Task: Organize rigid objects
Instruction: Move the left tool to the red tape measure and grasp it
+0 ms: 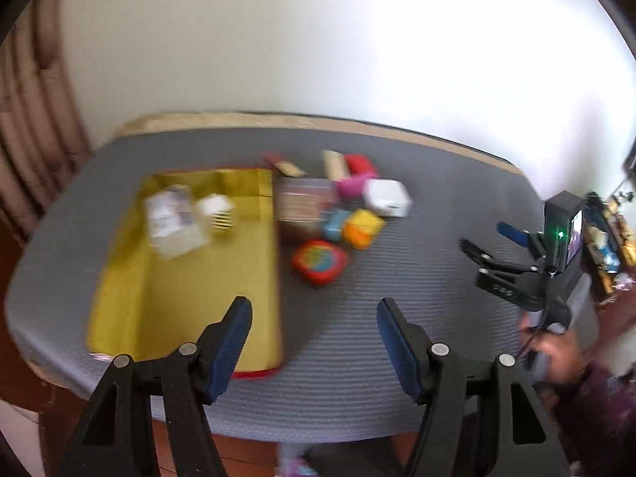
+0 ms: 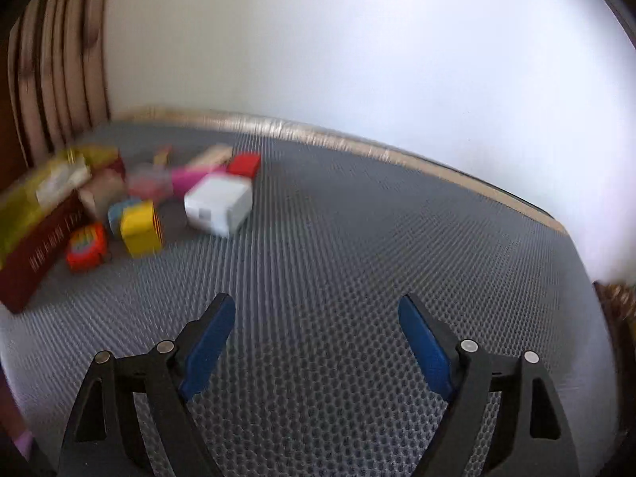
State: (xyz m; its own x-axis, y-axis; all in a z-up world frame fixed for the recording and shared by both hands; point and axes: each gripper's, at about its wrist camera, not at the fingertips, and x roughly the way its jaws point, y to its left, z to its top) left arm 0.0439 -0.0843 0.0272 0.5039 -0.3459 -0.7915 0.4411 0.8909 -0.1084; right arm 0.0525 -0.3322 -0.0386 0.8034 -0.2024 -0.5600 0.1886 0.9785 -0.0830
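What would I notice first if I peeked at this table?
Probably the big yellow box, open at the left of the grey mat, with a few white packs already inside. Right beside it sits a bright jumble of little blocks, including a white cube and a yellow cube.

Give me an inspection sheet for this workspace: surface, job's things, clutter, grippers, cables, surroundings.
Surface: grey textured mat over a table.
Job's things: yellow-lined box holding a few pale items; loose pile beside it, including white box, yellow block, red toy.
Clutter: nothing seen.
Grippers: left gripper open, empty; right gripper open, empty, over bare mat.
Cables: nothing seen.
Surroundings: white wall behind, curtain at left.
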